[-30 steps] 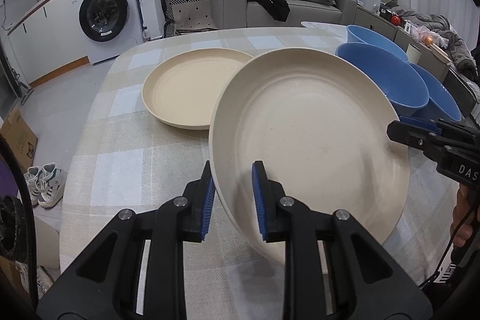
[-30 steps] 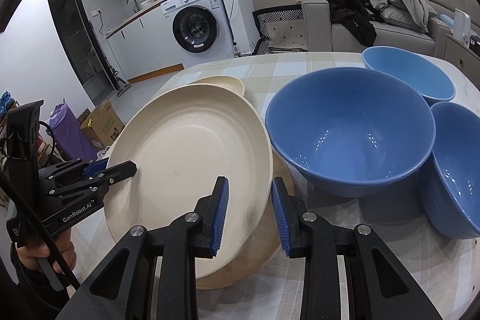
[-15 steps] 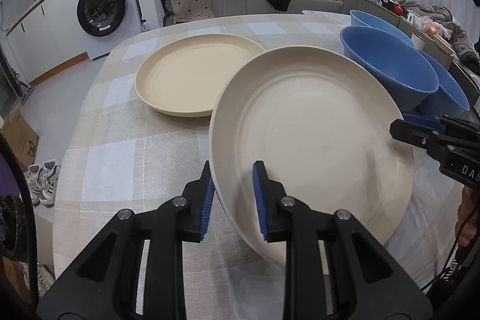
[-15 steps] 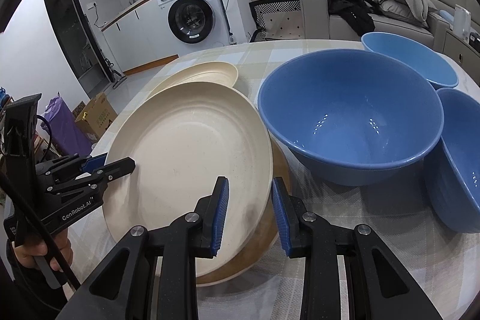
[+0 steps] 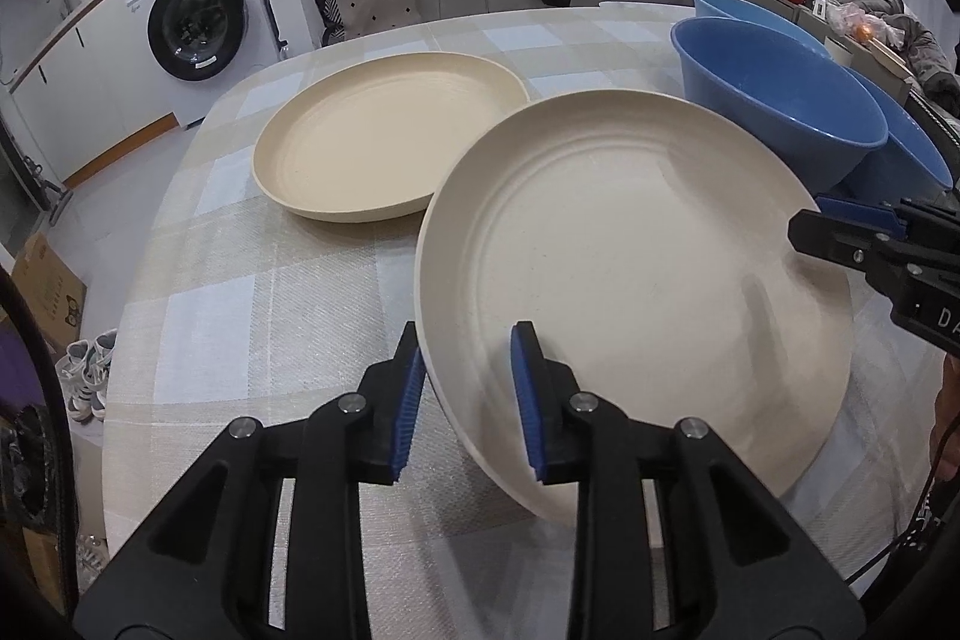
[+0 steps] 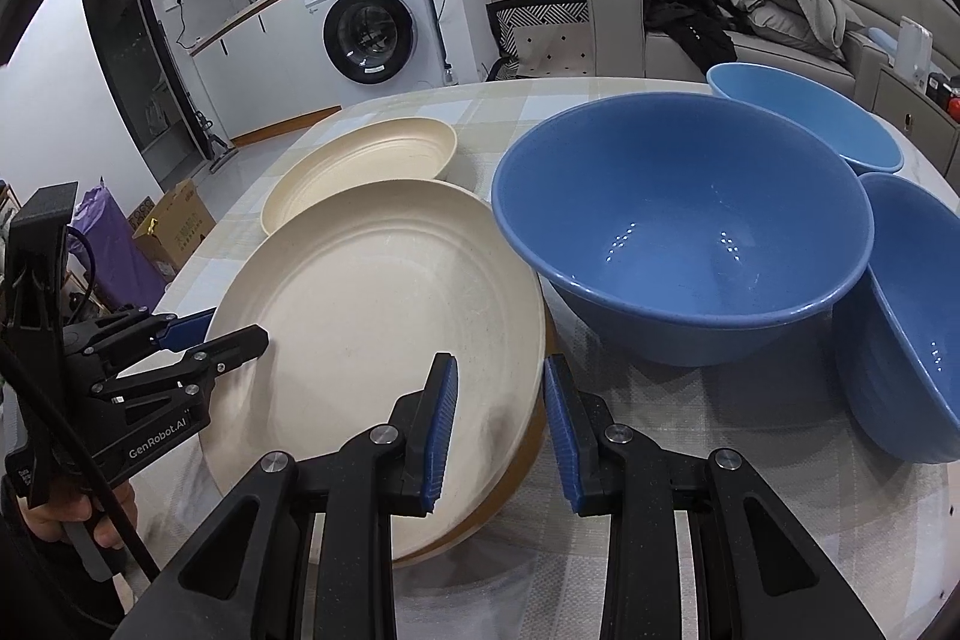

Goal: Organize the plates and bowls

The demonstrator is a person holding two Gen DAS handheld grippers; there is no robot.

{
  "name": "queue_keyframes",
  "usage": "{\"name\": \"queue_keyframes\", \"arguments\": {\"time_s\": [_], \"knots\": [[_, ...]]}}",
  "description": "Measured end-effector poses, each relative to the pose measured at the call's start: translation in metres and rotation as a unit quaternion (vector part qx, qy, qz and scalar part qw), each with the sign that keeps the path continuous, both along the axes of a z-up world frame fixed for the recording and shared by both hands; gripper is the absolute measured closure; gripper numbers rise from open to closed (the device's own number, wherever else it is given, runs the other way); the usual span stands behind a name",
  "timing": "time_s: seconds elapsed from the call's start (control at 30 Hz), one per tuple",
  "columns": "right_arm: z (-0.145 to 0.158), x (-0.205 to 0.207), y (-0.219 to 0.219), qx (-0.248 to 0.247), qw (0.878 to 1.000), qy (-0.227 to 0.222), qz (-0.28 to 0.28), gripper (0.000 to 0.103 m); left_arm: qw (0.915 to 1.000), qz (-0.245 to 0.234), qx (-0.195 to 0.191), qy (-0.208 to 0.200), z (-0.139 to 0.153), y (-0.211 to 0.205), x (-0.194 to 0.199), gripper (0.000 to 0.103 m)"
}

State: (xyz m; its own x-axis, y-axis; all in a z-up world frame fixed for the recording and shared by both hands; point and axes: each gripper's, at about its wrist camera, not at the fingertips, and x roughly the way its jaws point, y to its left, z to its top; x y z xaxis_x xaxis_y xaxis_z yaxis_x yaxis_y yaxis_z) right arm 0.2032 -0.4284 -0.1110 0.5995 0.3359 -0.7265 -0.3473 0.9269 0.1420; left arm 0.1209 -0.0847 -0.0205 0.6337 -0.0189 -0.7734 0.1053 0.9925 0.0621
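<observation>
We are holding the round cream plastic plate [image 5: 630, 250] by opposite rims: right claw [image 6: 499, 424] clamped, left claw [image 5: 465, 400] just loosening around it, lowering it onto another plate [image 6: 516, 466] near the blue bowls [image 6: 678, 220] to stack.

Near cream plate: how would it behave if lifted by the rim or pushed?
The near cream plate looks stiff: wide and shallow, with no visible sag. Its low raised rim probably offers fair purchase, though the surface seems smooth. Pushed, it would likely slide rather than tip, being so low and flat.
</observation>
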Motion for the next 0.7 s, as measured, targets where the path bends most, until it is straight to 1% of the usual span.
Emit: {"name": "queue_keyframes", "arguments": {"time_s": [0.27, 0.7], "knots": [[-0.002, 0.002, 0.003, -0.011, 1.000, -0.004, -0.005, 0.072, 1.0000, -0.001, 0.007, 0.006, -0.009, -0.001, 0.004, 0.078], [-0.013, 0.006, 0.005, -0.040, 0.999, -0.005, -0.010, 0.072, 0.9994, -0.006, 0.032, 0.007, -0.016, -0.006, 0.003, 0.078]]}}
